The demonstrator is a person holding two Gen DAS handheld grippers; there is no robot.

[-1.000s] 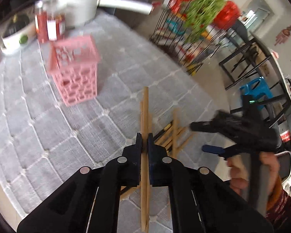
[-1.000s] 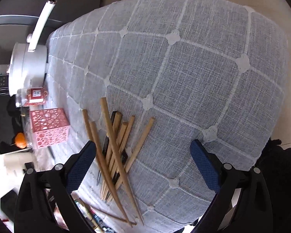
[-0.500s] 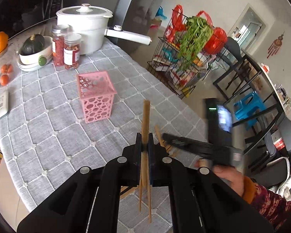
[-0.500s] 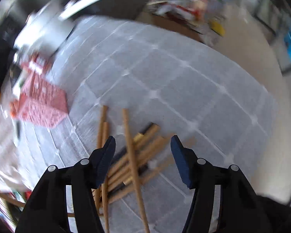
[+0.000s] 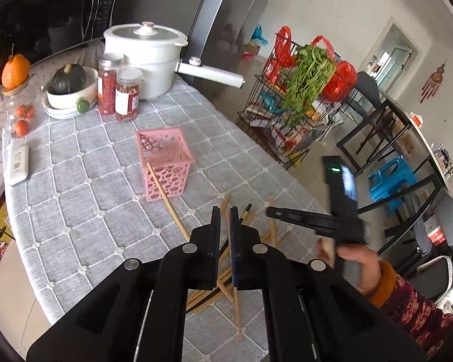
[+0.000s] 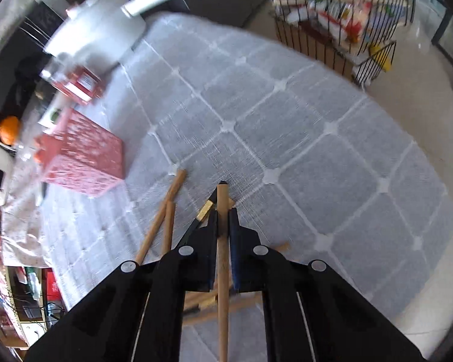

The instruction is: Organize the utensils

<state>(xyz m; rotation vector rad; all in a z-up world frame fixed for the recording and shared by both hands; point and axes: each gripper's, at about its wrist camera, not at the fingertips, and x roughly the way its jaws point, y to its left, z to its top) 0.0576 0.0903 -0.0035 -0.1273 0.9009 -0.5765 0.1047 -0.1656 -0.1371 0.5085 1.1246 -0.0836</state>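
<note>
The right hand-held gripper [image 6: 223, 220] is seen with its jaws closed upon a wooden chopstick [image 6: 223, 271]. The stick runs lengthwise through the narrow gap, and its blunt end pokes out just past the fingertips. This hand-held gripper is tilted down over the desk [image 6: 317, 150], which is covered with a grey checked cloth. Beneath it and just to its left, the loose chopsticks [image 6: 163, 226] are scattered in a crossed heap, a black one with a gold band among them.

The left hand-held gripper [image 5: 223, 220] is shown with its jaws drawn almost together. A wooden stick is visible in line with the slit, but it cannot be told whether it is pinched or merely lies below. The pink basket [image 5: 166, 163] stands upright ahead of this hand-held gripper and to its left, well apart from it. A single chopstick [image 5: 169, 202] slants across the basket's front face down toward the left fingertips.

To the right of the left hand-held gripper, the right hand [image 5: 356, 259] is seen wrapped around its tool's handle. Far ahead, beyond the basket, a white pot [image 5: 145, 57] and two jars [image 5: 126, 93] are stood.
</note>
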